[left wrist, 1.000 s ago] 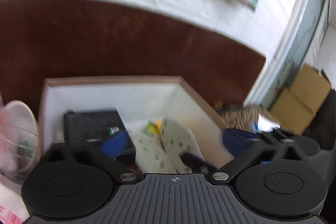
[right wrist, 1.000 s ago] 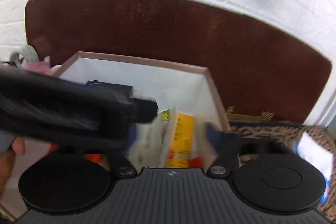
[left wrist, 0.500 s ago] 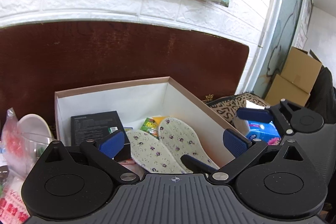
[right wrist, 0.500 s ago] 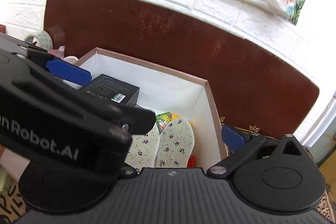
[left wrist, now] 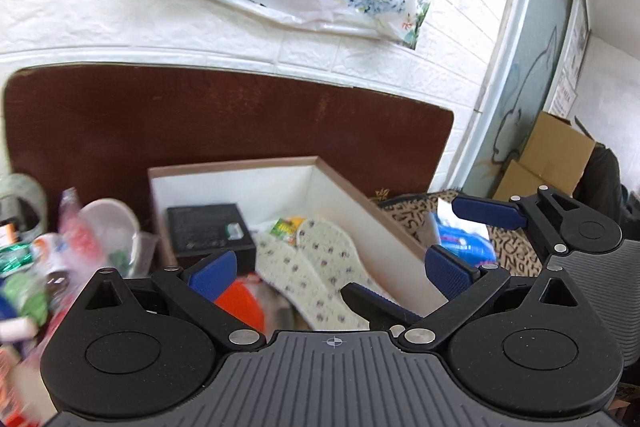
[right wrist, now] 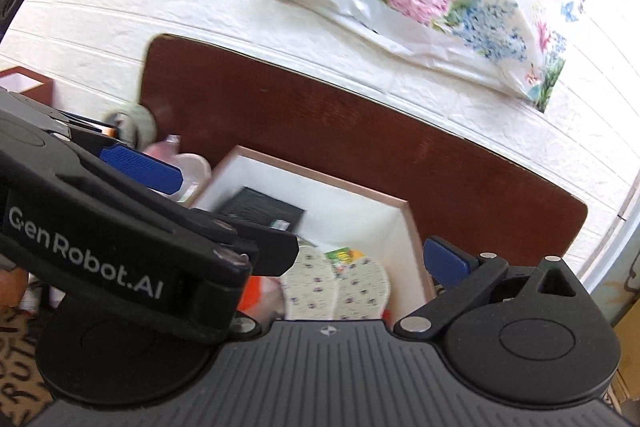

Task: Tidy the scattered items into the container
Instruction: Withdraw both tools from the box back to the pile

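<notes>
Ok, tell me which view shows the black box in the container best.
Left wrist view: the black box shows its whole top, lying flat in the container. In the right wrist view the left gripper covers its near part and it is blurred.

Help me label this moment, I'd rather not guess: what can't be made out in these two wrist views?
- Items left of the box, left wrist view: motion blur smears them; kinds unreadable.
- Orange item in the box: cut off by the left gripper body.
- Right gripper, right wrist view: its left finger is hidden behind the left gripper's body.
- Black box label: too small and blurred.
</notes>
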